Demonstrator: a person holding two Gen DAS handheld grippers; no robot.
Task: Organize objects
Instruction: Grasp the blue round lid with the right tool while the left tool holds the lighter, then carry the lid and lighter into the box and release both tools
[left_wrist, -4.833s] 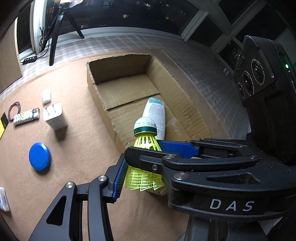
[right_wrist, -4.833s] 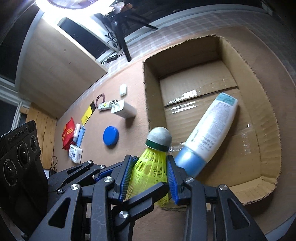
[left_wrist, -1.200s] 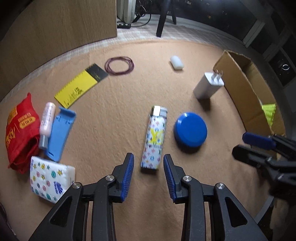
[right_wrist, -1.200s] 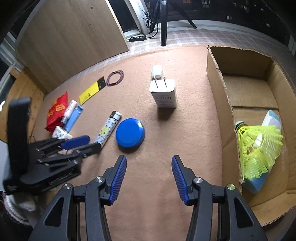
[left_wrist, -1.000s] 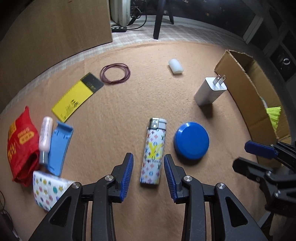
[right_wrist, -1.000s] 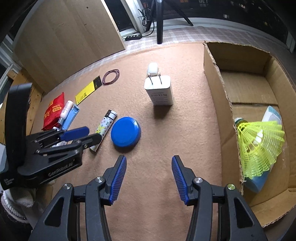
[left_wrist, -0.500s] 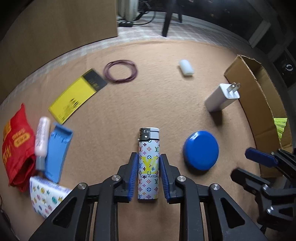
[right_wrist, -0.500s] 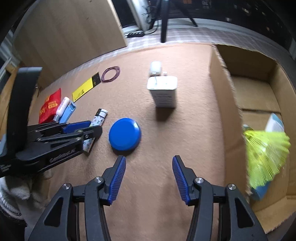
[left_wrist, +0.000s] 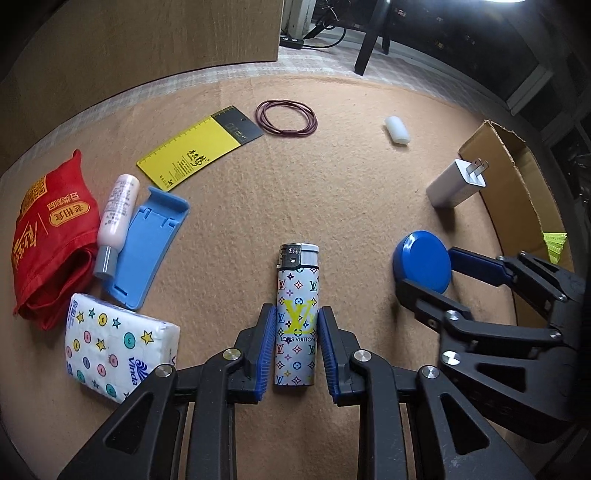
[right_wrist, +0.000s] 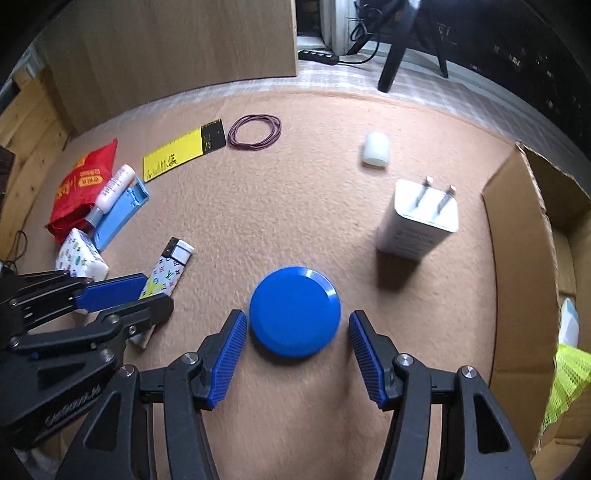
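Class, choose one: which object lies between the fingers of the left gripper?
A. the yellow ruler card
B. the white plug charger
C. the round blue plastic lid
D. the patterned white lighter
D: the left gripper has its blue fingers against both sides of the patterned white lighter.

Tan felt mat (left_wrist: 332, 177) carries lighter (left_wrist: 296, 314), blue lid (right_wrist: 294, 311), charger (right_wrist: 419, 225).

Both grippers share one build: black skeletal linkage arms with silver screws at the lower frame, carrying fingers (left_wrist: 264, 347) faced in ribbed blue pads (right_wrist: 364, 350).
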